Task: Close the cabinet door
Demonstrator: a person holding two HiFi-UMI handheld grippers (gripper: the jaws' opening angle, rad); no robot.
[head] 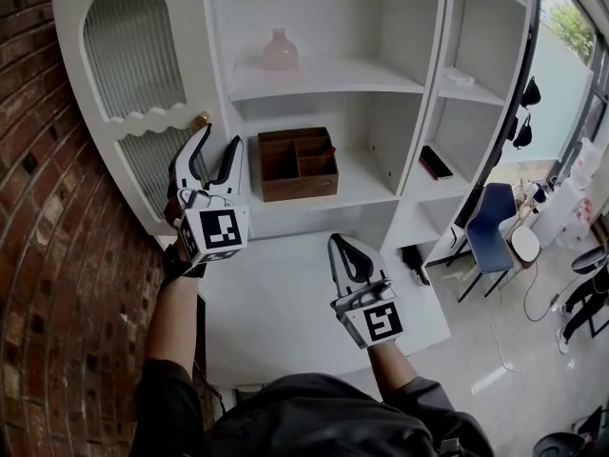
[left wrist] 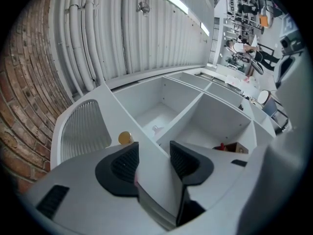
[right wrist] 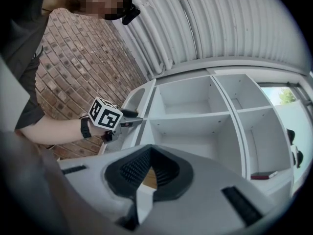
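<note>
The white cabinet door (head: 133,74) with arched ribbed glass (left wrist: 84,131) stands at the left of the shelf unit, its round brass knob (head: 200,119) on the side nearest the shelves. My left gripper (head: 219,136) is open just below the knob (left wrist: 125,137). Its jaws straddle the white upright edge (left wrist: 146,131) between door and shelves, as the left gripper (left wrist: 152,148) view shows. I cannot tell whether the pads press on it. My right gripper (head: 341,241) hangs lower in front of the counter, shut and empty; the right gripper (right wrist: 149,151) view also shows my left gripper (right wrist: 132,119) at that edge.
A pink vase (head: 279,49) stands on an upper shelf and a wooden organiser box (head: 297,163) on the one below. A dark flat item (head: 436,162) lies in the right bay. A brick wall (head: 48,255) borders the left. A blue chair (head: 490,222) stands on the right.
</note>
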